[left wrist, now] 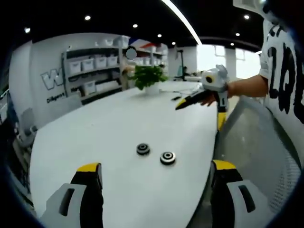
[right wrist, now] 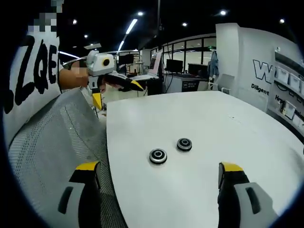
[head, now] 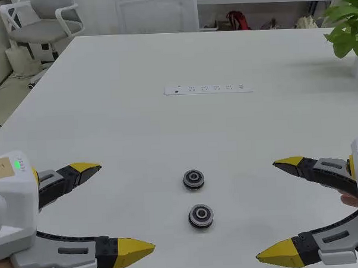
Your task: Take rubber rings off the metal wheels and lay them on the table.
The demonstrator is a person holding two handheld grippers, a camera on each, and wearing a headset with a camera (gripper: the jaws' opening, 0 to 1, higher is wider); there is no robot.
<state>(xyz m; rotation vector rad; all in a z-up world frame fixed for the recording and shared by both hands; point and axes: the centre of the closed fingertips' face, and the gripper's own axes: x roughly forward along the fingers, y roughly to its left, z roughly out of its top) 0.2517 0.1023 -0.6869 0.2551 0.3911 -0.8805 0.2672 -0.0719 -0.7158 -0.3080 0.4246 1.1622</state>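
Closest in the head view, at its lower corners, are the left gripper (head: 127, 207) and the right gripper (head: 265, 210), each with yellow-tipped jaws spread wide and holding nothing. Between them, on the white worktop (head: 137, 130), two metal wheels lie flat, the nearer wheel (head: 201, 216) just beside the farther wheel (head: 194, 179) without touching it. Each has a black rubber ring (head: 191, 218) around its rim. A power strip (head: 208, 89) lies well beyond them, and a green plant (head: 346, 26) stands at the far right.

Between the left hand-held gripper (head: 127, 207) at 9 o'clock and the right hand-held gripper (head: 265, 210) at 3 o'clock the counter (head: 107, 125) is free, except two wheels (head: 194, 179). A power strip (head: 208, 88) lies well apart at 12 o'clock.
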